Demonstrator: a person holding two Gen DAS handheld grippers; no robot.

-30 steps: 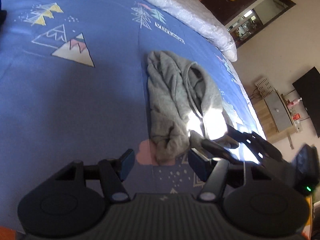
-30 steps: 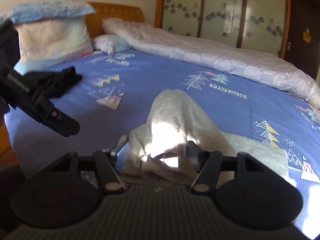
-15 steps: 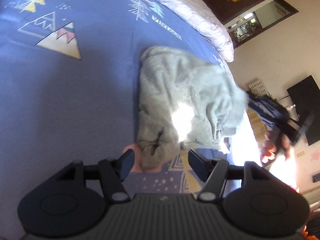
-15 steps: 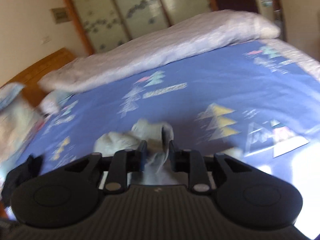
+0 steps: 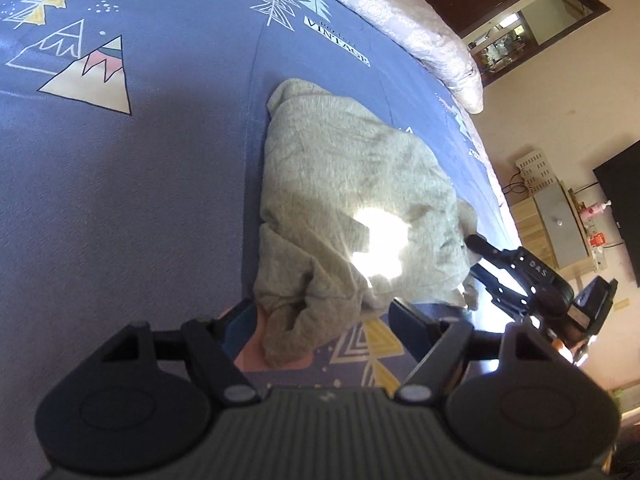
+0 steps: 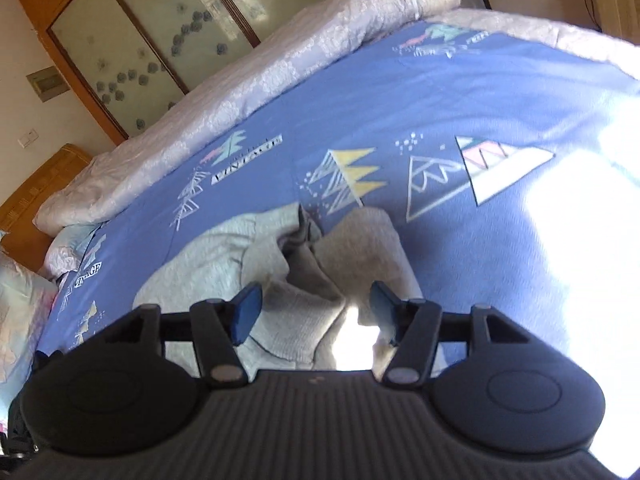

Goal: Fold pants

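The grey pants lie bunched near the bed's right edge, soft, light and floppy, best pinched at a hem or waistband, while both the left gripper and right gripper straddle cloth with jaws apart, gripping nothing.

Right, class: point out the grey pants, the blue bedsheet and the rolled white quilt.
grey pants [image 5: 352, 184]: left wrist view, middle of the bunched cloth.
blue bedsheet [image 5: 140, 184]: left wrist view, bare patch left of the pants.
white quilt [image 6: 256, 80]: right wrist view, middle of the roll.
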